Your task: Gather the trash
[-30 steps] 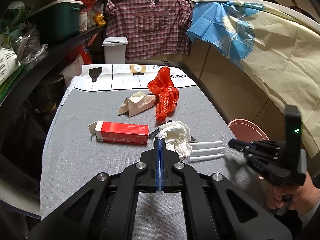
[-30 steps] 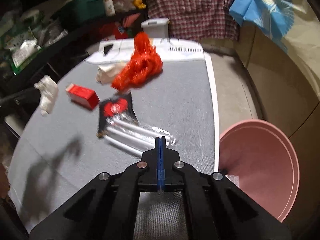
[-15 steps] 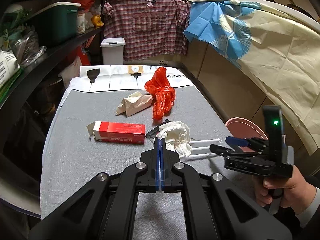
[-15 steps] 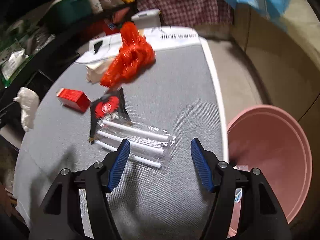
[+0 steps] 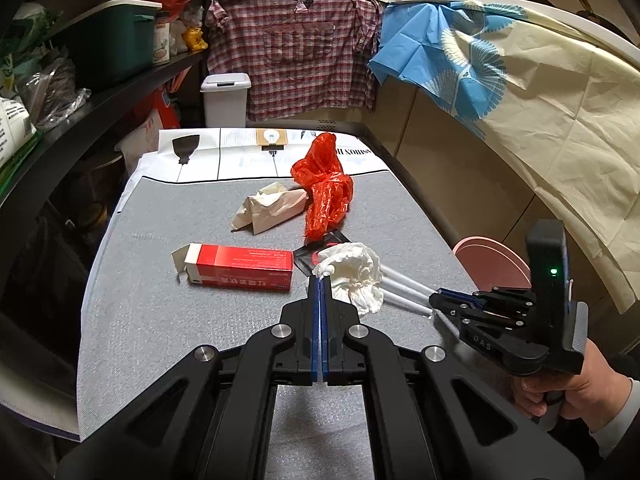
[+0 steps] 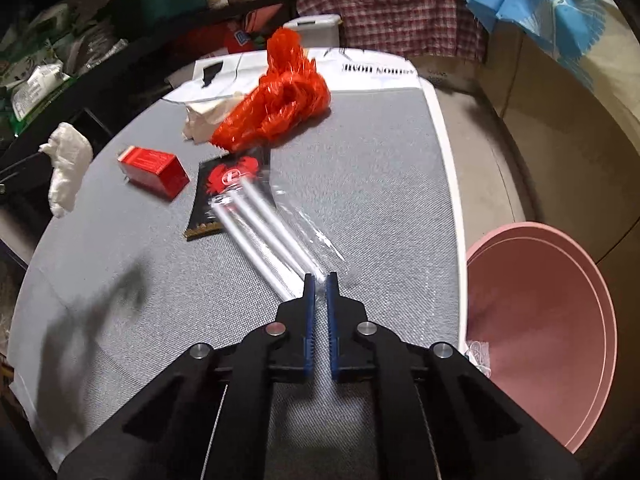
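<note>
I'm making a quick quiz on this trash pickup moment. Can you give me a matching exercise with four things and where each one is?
Things:
1. white tissue
2. straw packet
3. red box
4. pink bin

Places:
A. below the table's edge
B. lying free on the grey mat
C. pinched in the left tool
D. its end between the right tool's tips

Pairs: 1-C, 2-D, 3-B, 4-A

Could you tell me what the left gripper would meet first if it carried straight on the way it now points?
Probably the red carton or the grey mat beside it; depth is unclear. The left gripper already pinches the white tissue.
</note>
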A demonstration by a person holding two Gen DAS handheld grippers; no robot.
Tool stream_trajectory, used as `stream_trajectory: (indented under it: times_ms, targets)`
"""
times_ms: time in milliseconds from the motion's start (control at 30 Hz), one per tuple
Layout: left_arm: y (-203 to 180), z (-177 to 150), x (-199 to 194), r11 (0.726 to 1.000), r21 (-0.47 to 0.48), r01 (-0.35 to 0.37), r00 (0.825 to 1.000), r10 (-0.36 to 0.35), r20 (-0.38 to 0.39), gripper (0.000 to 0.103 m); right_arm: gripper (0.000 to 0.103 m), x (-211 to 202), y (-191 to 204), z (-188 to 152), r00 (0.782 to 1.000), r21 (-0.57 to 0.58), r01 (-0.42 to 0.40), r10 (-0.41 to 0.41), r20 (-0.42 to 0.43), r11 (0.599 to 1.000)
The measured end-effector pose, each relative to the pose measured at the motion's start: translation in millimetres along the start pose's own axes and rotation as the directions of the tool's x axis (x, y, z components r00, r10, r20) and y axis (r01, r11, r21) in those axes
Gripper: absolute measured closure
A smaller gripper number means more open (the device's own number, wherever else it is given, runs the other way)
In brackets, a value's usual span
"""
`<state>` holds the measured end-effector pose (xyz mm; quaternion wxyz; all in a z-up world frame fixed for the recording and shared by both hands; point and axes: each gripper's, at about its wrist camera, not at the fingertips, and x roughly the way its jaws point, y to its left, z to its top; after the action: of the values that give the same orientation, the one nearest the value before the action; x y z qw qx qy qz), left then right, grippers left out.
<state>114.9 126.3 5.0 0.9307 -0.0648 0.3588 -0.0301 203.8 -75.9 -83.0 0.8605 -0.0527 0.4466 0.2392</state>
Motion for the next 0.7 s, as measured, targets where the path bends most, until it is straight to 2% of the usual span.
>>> stream_trajectory:
  times_ms: [333, 700]
  targets:
    - [-4.2, -1.3, -3.3, 1.0, 0.014, -0.012, 1.0, 0.012, 0.001, 0.103, 0.099, -50.5, -0.3, 4.3, 0.99, 0.005, -0.036, 0.035, 0.133, 0.999]
    - [-10.4, 2.0, -12.5, 1.0, 0.018, -0.012, 1.0, 0.012, 0.02, 0.103, 0.099, -97.1, 0.6, 6.1, 0.977, -0.01, -0.048, 0.05, 0.208, 0.999]
